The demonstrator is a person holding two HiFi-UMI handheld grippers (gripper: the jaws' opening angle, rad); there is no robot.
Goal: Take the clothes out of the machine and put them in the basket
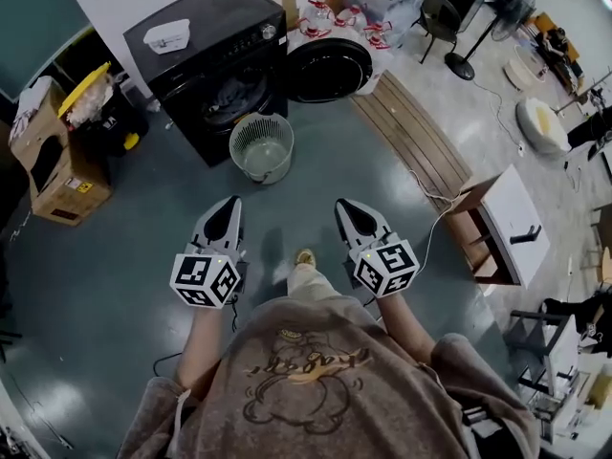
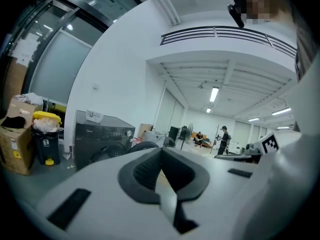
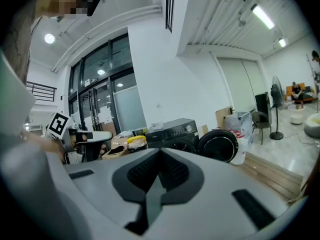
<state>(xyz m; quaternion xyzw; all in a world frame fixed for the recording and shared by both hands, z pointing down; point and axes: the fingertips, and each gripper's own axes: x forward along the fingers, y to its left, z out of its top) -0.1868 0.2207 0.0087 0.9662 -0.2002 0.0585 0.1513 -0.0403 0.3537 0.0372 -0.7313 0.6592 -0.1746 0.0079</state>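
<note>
Left gripper (image 1: 230, 208): jaws closed tip to tip, nothing between them. Right gripper (image 1: 345, 208): the same, pressed together and empty. The 2 are held side by side ahead of the person, both pointing at the machine. This is likely a carrying pose for the approach, since nothing is within reach.

Washing machine (image 1: 212, 60) stands well ahead. Its round door (image 1: 328, 70) is swung open to the right, leaving the opening clear. Clothes (image 1: 232, 94) show as a pale heap inside. How many pieces is hard to say from this far.

Basket (image 1: 260, 146) sits on the floor (image 1: 124, 256) just before the opening, so each piece needs only 1 short drop. No clothes moved yet, by the look of it.
</note>
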